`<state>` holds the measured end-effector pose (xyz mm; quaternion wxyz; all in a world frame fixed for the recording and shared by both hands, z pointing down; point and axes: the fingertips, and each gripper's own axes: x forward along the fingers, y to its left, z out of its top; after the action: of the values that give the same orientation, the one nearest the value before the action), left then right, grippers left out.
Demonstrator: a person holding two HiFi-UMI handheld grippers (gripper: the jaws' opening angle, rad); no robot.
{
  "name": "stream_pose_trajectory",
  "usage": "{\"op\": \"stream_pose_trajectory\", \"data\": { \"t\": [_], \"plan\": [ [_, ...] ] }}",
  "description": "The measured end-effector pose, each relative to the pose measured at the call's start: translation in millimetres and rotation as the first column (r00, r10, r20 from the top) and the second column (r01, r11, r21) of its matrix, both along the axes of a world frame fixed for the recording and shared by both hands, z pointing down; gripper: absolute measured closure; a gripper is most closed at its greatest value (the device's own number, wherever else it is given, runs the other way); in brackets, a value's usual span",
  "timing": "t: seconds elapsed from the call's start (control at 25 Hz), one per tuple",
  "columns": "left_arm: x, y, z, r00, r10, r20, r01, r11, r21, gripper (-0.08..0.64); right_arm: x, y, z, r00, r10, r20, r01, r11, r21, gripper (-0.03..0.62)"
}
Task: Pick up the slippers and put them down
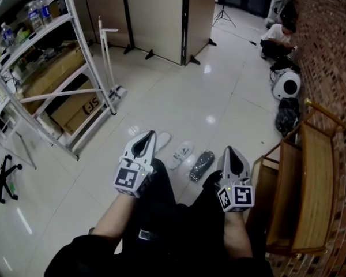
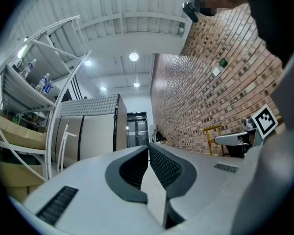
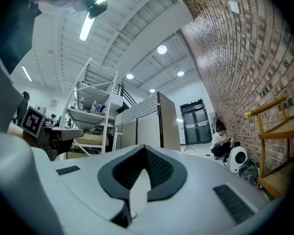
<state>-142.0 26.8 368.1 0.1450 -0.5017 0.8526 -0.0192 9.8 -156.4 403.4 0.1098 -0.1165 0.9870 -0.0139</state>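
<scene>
Three slippers lie on the glossy floor in front of me: a white slipper [image 1: 162, 140] partly behind my left gripper, a second white slipper [image 1: 180, 153] in the middle, and a dark patterned slipper [image 1: 201, 165] to the right. My left gripper [image 1: 149, 135] hovers above my knees, shut and holding nothing; its jaws meet at the tips in the left gripper view [image 2: 148, 146]. My right gripper [image 1: 229, 150] hangs just right of the dark slipper, also shut and holding nothing, as the right gripper view [image 3: 145, 148] shows. Both point slightly upward, away from the slippers.
A white metal rack [image 1: 75, 74] with cardboard boxes [image 1: 81, 111] stands at the left. A wooden bench [image 1: 308, 178] lines the brick wall [image 1: 334, 51] at the right. Farther off are partition panels [image 1: 161, 16], a crouching person [image 1: 275, 38], a white round device [image 1: 286, 86] and a black bag [image 1: 287, 116].
</scene>
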Motion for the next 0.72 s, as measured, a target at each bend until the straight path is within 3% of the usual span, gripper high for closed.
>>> {"op": "stream_pose_trajectory", "data": {
  "t": [0.36,0.72],
  "plan": [
    [4.4,-6.9,5.2,1.0,0.011,0.013,-0.011,1.0,-0.021,0.548,-3.0,4.1,9.7,1.0,-0.01,-0.029,0.01,1.0,0.018,0.6],
    [-1.0,2.8,18.2,1.0,-0.002,-0.019,0.002,0.999,-0.033,0.548,-6.6,9.3,14.8,0.998,-0.003,-0.06,0.003,1.0,0.008,0.6]
  ]
}}
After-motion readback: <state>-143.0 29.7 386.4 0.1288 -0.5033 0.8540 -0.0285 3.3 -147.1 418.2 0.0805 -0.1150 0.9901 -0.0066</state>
